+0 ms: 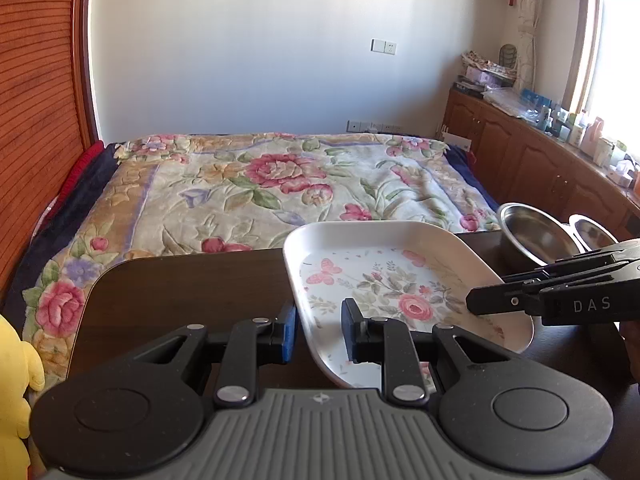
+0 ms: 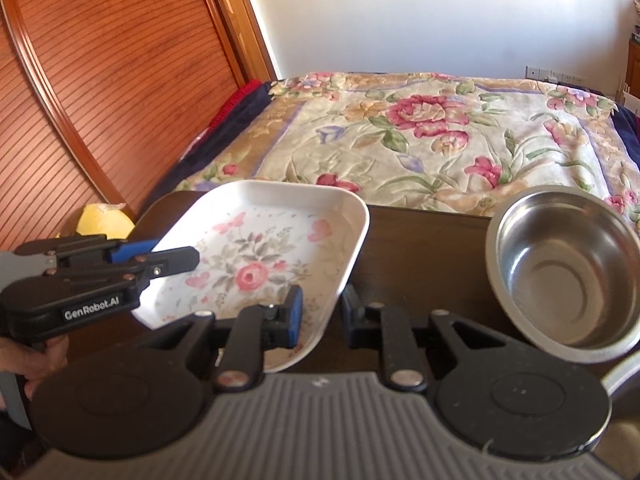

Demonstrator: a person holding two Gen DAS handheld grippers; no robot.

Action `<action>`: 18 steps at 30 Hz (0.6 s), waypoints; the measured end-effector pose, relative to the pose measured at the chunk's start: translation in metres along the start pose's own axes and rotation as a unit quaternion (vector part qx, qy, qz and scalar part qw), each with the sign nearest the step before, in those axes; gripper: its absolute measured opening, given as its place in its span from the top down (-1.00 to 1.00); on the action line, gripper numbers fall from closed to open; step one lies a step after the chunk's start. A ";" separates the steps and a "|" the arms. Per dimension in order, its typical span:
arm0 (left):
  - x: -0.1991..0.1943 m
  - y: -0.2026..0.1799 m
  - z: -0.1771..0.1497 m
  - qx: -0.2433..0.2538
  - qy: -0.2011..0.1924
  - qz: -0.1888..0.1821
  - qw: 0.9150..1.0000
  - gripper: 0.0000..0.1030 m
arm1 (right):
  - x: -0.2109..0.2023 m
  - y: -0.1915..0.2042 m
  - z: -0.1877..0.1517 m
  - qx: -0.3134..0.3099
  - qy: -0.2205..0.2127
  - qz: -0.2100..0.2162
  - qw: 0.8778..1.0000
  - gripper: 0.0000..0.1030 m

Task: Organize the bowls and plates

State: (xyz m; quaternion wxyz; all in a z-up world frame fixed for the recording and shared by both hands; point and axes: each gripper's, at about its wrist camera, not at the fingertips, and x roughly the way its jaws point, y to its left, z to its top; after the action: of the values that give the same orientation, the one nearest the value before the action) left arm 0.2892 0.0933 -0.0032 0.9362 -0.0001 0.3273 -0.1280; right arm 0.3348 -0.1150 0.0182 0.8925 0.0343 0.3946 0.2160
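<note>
A yellow toy [image 1: 16,392] is seen at the far left, beside a dark table [image 1: 180,288] that stands against a bed [image 1: 256,188] under a floral cover.

On the table's middle a white floral plate [image 1: 384,276] is held tilted, its near end raised. The plate's left rim is clamped between the fingers of the left gripper [image 1: 319,330], whose jaws are nearly closed on it. The opposite rim is pinched by the right gripper [image 2: 318,318], one finger inside the plate and one outside; its jaws are clenched on the edge.

Further right, a steel bowl [image 2: 560,264] is set on the table, well apart from the plate. A second bowl [image 1: 592,232] is glimpsed just behind it in the left view.
</note>
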 end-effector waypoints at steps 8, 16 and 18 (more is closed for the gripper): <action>-0.029 -0.016 -0.001 0.013 -0.013 0.003 1.000 0.54 | -0.027 0.001 -0.007 -0.002 -0.018 0.005 1.000 0.58; -0.057 -0.029 -0.008 0.030 -0.021 0.009 0.999 0.54 | -0.050 0.001 -0.019 -0.002 -0.035 0.020 0.999 0.58; -0.062 -0.033 -0.010 0.032 -0.022 0.010 0.999 0.54 | -0.056 0.002 -0.023 -0.006 -0.038 0.020 0.999 0.58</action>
State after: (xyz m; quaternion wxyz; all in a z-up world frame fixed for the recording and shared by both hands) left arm 0.2283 0.0775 0.0293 0.9439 0.0308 0.3026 -0.1287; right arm 0.2847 -0.1386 0.0414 0.9024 0.0448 0.3585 0.2349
